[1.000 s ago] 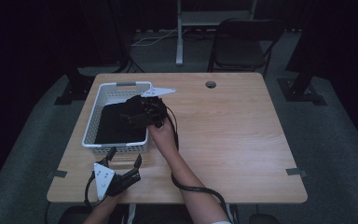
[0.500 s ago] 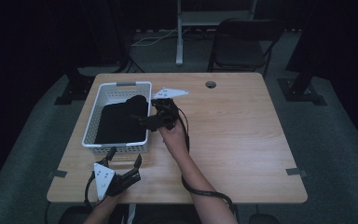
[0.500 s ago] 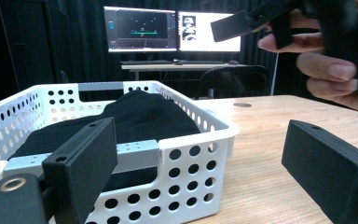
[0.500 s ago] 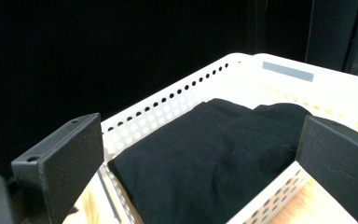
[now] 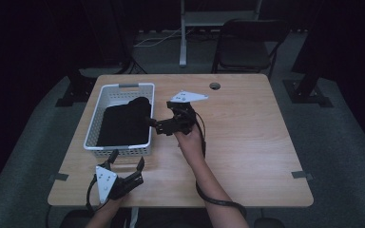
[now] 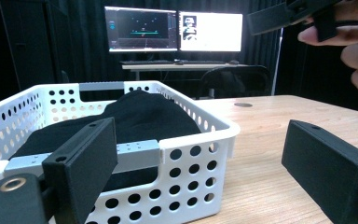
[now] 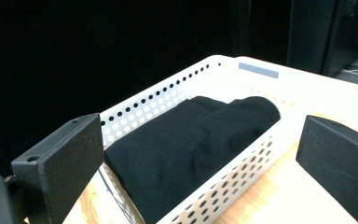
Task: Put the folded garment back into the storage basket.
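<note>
**Cloth in the basket, both tongs empty**

While your right gripper (image 5: pixel 155 125) hangs just off the basket's right wall, its jaws are spread with nothing between them, pointing across at the black cloth (image 5: pixel 123 124). That cloth lies folded inside the white basket (image 5: pixel 123 87), which sits on the left part of the wooden table (image 5: pixel 247 142); one end is humped up toward the far handle. Your left gripper (image 5: pixel 126 160) rests low at the near table edge, just in front of the basket's near wall, jaws likewise spread and empty.

The risks from here, as I judge them:

- The right jaws sit close to the perforated wall. Drift sideways and you could catch the rim and shove or tip the light basket rather than reach the cloth.
- The left gripper view shows the near wall (image 6: pixel 182 154) right ahead of the jaws. Push forward and you would slide the basket away.
- If you grab only the top fold, the cloth would likely unfold and drape over the rim.
- The cable (image 5: pixel 200 137) trailing along your right forearm could drag across the table and snag.
</note>
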`<act>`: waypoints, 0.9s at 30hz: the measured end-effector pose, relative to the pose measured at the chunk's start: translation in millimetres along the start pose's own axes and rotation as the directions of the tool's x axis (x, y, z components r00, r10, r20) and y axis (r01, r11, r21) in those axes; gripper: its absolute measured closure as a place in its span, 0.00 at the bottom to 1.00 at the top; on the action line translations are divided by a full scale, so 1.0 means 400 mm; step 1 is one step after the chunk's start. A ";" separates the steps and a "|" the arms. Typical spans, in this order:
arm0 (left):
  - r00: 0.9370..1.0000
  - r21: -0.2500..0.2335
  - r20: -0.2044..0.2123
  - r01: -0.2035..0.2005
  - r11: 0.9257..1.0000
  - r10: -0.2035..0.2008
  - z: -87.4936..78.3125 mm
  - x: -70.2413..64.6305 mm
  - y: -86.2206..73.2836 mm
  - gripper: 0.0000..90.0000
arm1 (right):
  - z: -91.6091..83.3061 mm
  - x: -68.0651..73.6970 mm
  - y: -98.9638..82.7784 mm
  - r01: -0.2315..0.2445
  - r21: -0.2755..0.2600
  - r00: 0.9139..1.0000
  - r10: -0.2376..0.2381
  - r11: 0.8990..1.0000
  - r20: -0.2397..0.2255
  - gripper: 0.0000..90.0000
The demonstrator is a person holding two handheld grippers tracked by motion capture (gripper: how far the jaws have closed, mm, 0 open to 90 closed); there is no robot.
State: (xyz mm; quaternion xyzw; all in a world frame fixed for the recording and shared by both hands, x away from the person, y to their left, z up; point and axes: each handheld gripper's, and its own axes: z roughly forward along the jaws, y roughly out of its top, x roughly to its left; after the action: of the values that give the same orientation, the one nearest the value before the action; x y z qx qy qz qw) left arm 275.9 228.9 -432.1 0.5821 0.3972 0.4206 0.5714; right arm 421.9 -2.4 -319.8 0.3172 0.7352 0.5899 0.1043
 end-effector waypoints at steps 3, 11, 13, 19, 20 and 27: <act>1.000 0.000 -0.001 0.000 1.000 0.000 0.000 0.000 0.000 0.13 | -0.020 -0.003 0.001 -0.001 -0.004 1.000 0.001 1.000 0.010 0.01; 1.000 -0.002 -0.003 0.001 1.000 -0.001 0.000 0.000 0.000 0.13 | -0.061 -0.008 -0.003 0.009 -0.007 0.999 -0.008 1.000 0.043 0.01; 1.000 -0.002 -0.003 0.002 1.000 -0.002 0.000 0.000 0.000 0.13 | -0.071 -0.011 -0.007 0.005 -0.009 0.999 -0.004 1.000 0.049 0.01; 1.000 -0.001 -0.005 0.000 1.000 0.000 0.000 0.000 0.000 0.13 | -0.110 -0.020 -0.016 0.003 -0.022 0.997 -0.002 1.000 0.079 0.01; 1.000 -0.001 -0.005 0.000 1.000 0.000 0.000 0.000 0.000 0.13 | -0.116 -0.020 -0.016 0.004 -0.023 0.997 -0.002 1.000 0.082 0.01; 1.000 -0.001 -0.009 0.001 1.000 -0.001 0.000 -0.001 0.000 0.13 | -0.171 -0.022 -0.025 0.025 -0.040 0.991 -0.020 0.999 0.130 0.01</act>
State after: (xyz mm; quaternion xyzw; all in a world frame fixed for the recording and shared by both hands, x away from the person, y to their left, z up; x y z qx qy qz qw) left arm 275.9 228.5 -432.1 0.5796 0.4001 0.4231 0.5701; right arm 389.2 -63.5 -311.7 0.3444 0.7180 0.5819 0.1650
